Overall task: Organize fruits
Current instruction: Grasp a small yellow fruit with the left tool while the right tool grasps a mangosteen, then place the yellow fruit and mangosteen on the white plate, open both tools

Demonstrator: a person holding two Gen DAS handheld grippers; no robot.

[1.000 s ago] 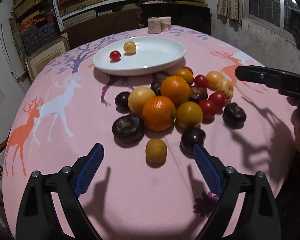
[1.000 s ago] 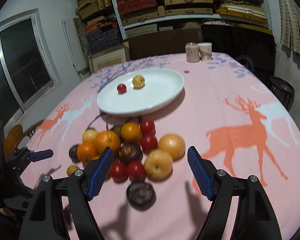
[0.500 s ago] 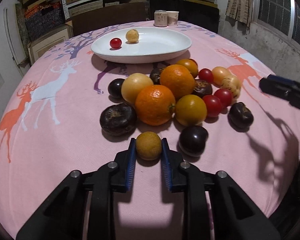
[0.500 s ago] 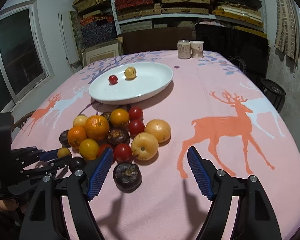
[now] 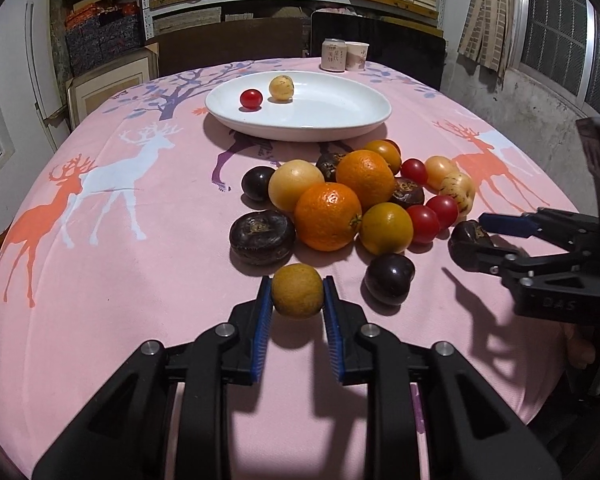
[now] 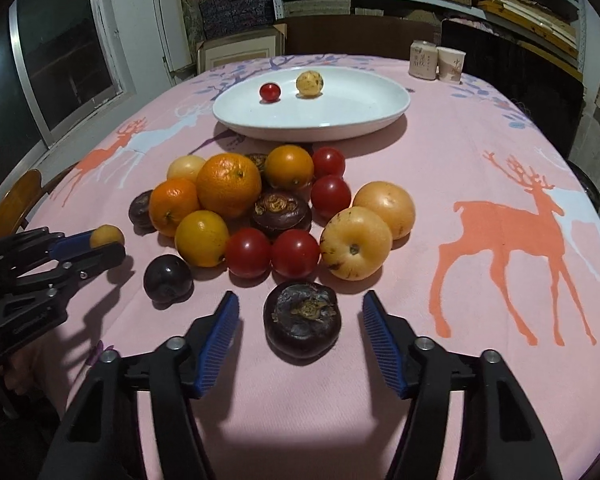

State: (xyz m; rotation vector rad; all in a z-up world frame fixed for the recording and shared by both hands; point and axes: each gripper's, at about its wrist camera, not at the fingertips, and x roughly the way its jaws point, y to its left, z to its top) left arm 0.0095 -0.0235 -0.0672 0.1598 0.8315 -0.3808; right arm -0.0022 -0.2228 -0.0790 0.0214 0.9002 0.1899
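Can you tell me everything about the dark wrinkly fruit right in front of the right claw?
The dark fruit is round and squat, deep purple-brown, with a wrinkled skin and a dry, crusty brown cap on top. It sits upright on the pink tablecloth, just apart from the fruit pile behind it. The right claw has been closing around it; the blue pads stand on either side but do not touch it yet.

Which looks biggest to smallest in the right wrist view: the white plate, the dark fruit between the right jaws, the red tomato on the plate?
1. White plate
2. Dark fruit, though nearness to the camera enlarges it
3. Red tomato, far off, so shrunk
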